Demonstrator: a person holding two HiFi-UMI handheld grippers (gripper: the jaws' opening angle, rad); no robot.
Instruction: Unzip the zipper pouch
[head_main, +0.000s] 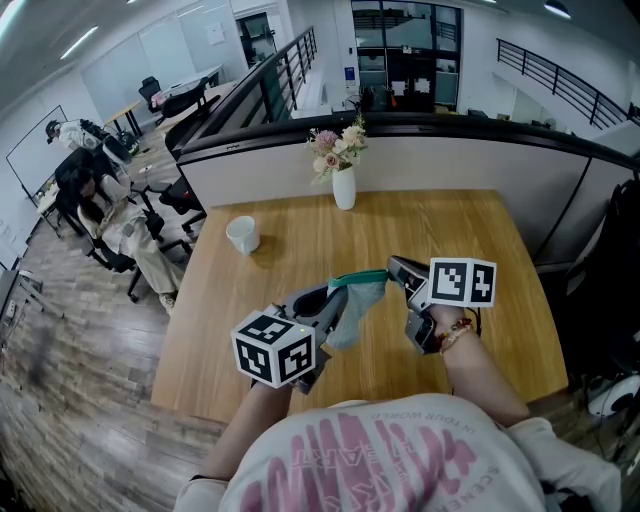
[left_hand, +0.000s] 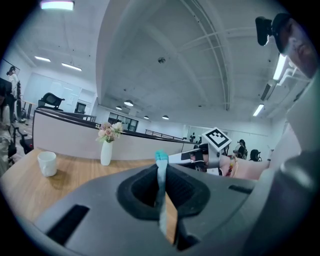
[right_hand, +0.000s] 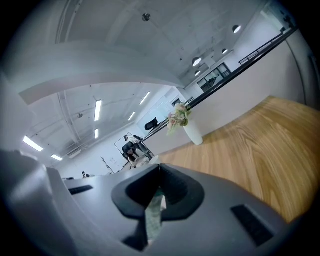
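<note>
The zipper pouch (head_main: 357, 300), pale with a teal edge, hangs above the wooden table (head_main: 480, 300), held between 2 grippers. The left gripper (head_main: 336, 296) is clamped on 1 end, and the right gripper (head_main: 396, 266) pinches the other. A white mug (head_main: 242, 235) and a flower vase (head_main: 344, 187) stand farther back.

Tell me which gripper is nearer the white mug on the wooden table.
Left. The left gripper, shut on the teal fabric pouch, is right of the white mug and closer to the person; the right gripper grips the pouch's other end, farther right.
</note>
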